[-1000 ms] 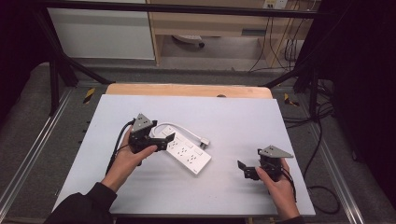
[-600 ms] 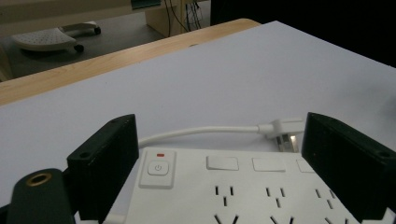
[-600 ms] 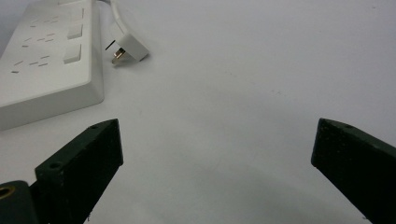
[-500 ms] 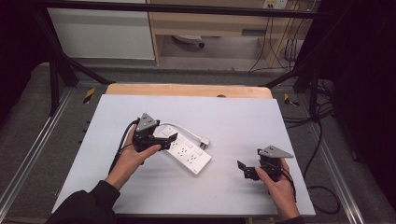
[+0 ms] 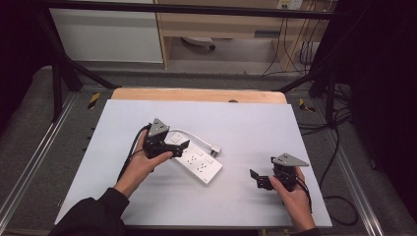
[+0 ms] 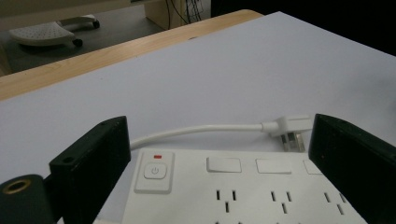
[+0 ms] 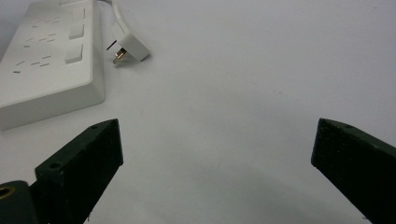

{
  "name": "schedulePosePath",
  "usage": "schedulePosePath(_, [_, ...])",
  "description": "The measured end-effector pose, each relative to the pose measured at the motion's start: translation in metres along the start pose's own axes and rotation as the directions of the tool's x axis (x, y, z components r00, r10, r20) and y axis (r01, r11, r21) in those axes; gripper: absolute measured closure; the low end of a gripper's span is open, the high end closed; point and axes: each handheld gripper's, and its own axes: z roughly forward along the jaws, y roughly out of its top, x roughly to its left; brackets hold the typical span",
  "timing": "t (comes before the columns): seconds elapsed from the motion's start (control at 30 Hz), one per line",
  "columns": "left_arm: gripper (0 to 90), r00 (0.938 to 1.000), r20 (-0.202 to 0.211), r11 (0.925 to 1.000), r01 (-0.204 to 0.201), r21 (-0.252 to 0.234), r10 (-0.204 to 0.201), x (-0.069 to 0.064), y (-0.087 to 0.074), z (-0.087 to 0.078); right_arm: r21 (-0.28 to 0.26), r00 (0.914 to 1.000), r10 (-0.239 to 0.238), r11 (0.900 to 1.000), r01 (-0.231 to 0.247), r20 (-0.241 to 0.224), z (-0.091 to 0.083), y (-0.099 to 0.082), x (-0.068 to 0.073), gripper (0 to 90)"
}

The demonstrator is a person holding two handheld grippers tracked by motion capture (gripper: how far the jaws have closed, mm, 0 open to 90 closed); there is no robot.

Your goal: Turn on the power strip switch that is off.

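- Lying flat on the pale grey-white table top [image 5: 147,196], the white rectangular plastic power strip [image 5: 196,160] sits left of the table's middle, set at a slant, with its sockets facing up.
- Near one end of the strip is a square power button [image 6: 154,171] with a small red mark above it; a row of blank white rocker switches [image 6: 224,164] runs beside it, and rows of socket slots lie below them.
- A short white cable [image 6: 196,131] curves out from the button end and runs along the strip's far side to a white angled plug [image 5: 215,149], which rests on the table just beside the strip, its metal prongs showing.
- The left gripper [image 5: 173,147], black with a grey three-cornered plate on top, is held over the button end of the strip. Its jaws stand spread wide on either side of the strip's end and have just been opening; the strip lies between them, and the pads do not press on it.
- The right gripper [image 5: 256,178], of the same make, is held low over bare table well apart from the strip, to its right and nearer the person. Its jaws are released and wide apart, with nothing between them.
- A light wooden board edge [image 5: 196,94] shows along the table's far side.
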Motion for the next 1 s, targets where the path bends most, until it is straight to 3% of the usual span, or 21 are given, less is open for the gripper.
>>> schedulePosePath(0.37, [7.0,0.9997,0.023,0.9997,0.007,0.025,-0.008,-0.003,0.000,0.012,0.001,1.0000,0.000,1.0000,0.000,-0.006,0.000,0.000,0.001,2.6])
schedulePosePath(0.67, [7.9,0.9997,0.021,0.9989,-0.012,0.045,0.011,-0.005,-0.001,0.020,0.000,1.0000,0.000,1.0000,0.000,-0.006,0.000,0.000,0.001,2.6])
schedulePosePath(1.0, [10.2,0.9999,0.009,0.9967,-0.007,0.081,0.006,0.000,-0.005,0.028,0.002,1.0000,0.002,1.0000,-0.002,-0.009,0.000,0.000,0.000,2.6])
